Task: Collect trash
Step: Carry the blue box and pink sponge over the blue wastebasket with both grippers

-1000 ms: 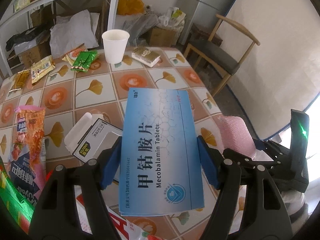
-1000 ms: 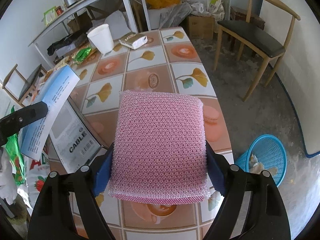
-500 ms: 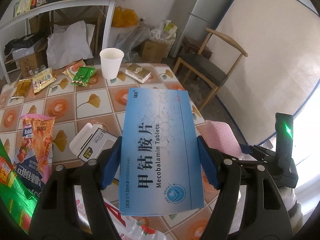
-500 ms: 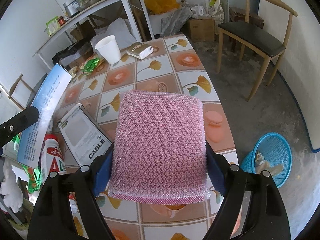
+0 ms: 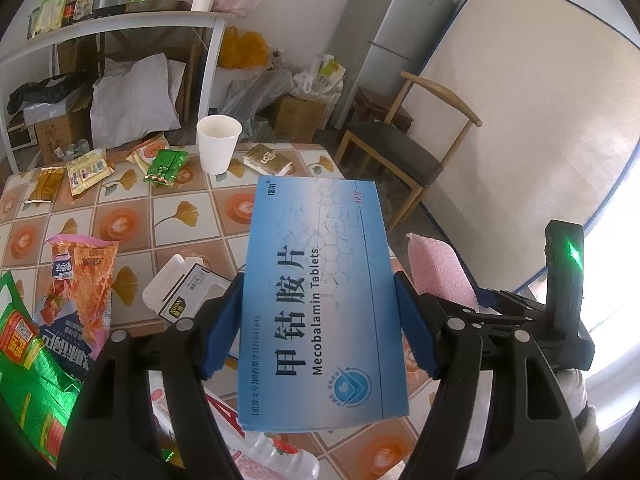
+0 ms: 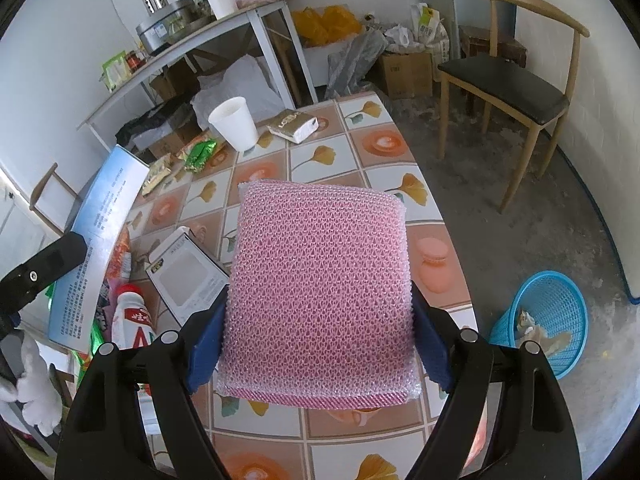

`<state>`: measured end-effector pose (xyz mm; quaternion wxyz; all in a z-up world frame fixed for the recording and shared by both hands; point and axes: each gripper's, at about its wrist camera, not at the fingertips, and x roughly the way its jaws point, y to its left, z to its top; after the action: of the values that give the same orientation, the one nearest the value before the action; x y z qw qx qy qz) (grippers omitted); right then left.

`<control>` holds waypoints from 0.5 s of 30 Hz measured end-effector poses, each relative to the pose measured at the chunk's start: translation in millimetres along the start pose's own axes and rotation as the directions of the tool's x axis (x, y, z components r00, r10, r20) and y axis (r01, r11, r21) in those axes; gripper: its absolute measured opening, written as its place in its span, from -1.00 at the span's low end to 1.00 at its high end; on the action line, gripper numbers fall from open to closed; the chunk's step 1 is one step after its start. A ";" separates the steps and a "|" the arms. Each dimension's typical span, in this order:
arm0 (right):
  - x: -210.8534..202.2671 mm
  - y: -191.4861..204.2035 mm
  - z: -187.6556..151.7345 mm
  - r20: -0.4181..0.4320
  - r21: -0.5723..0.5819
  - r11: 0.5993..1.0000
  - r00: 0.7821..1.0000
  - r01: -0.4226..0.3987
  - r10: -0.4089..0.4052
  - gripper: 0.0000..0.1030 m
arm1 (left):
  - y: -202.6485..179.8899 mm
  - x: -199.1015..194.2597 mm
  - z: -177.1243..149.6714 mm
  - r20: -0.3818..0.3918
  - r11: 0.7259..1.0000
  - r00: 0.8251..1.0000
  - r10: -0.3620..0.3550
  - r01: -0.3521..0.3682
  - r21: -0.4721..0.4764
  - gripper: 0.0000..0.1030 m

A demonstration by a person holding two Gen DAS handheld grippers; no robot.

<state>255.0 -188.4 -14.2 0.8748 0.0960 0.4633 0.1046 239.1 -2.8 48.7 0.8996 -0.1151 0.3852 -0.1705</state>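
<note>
The left gripper (image 5: 320,320) is clamped by both blue pads on the long edges of one blue medicine box (image 5: 320,300), held above the tiled table (image 5: 132,216). The right gripper (image 6: 320,340) is likewise closed on one pink mesh sponge (image 6: 320,292), raised over the table's right half. Each held item blocks the centre of its own view. On the table stand one white paper cup (image 5: 218,144), one gold-wrapped packet (image 5: 268,158), one green sachet (image 5: 166,166), one open white carton (image 5: 188,292) and one orange snack bag (image 5: 80,276). Only the right wrist view shows the blue mesh basket (image 6: 540,320) on the floor beside the table, holding scraps, and a white bottle (image 6: 132,320). Both views show one wooden chair (image 6: 512,84).
</note>
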 end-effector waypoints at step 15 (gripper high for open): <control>-57.4 -39.6 -16.9 0.123 0.115 0.992 0.991 -0.058 0.043 0.54 | -39.4 -16.7 0.4 0.021 0.998 0.999 -0.040 0.039 0.049 0.32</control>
<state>213.2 -240.9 11.4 0.8910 0.1656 0.4123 0.0932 220.0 -32.2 73.3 0.9028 -0.1028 0.3686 -0.1963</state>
